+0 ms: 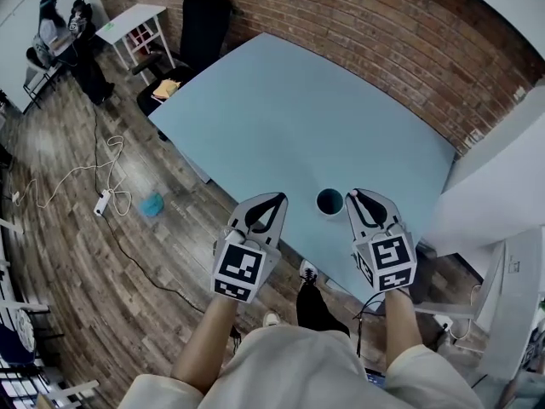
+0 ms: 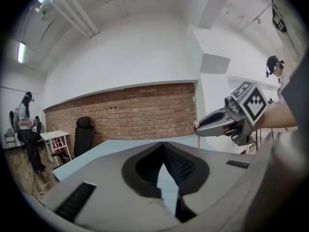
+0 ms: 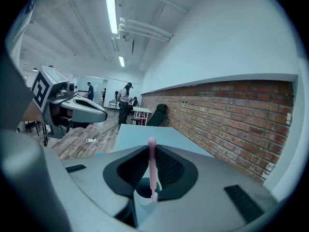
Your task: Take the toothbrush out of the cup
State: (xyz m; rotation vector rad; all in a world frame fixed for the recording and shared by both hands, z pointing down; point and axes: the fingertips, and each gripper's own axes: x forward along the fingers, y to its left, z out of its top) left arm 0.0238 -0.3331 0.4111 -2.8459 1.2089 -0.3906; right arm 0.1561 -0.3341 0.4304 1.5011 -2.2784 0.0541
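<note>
The right claw [image 1: 352, 194] is pinching the pink toothbrush [image 3: 152, 168] upright, its lower end hanging at the mouth of the dark cup [image 1: 329, 201] on the blue desk [image 1: 281, 100]. The left claw [image 1: 279, 198] is sitting pressed together, empty, nearby.

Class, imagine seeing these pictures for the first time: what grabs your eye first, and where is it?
The pink toothbrush stands out most, upright between the right claw's jaws, which look closed on it, just above the cup. That cup sits near the close edge of a big pale blue table, with the left claw shut and empty beside it; a red brick wall runs behind.
</note>
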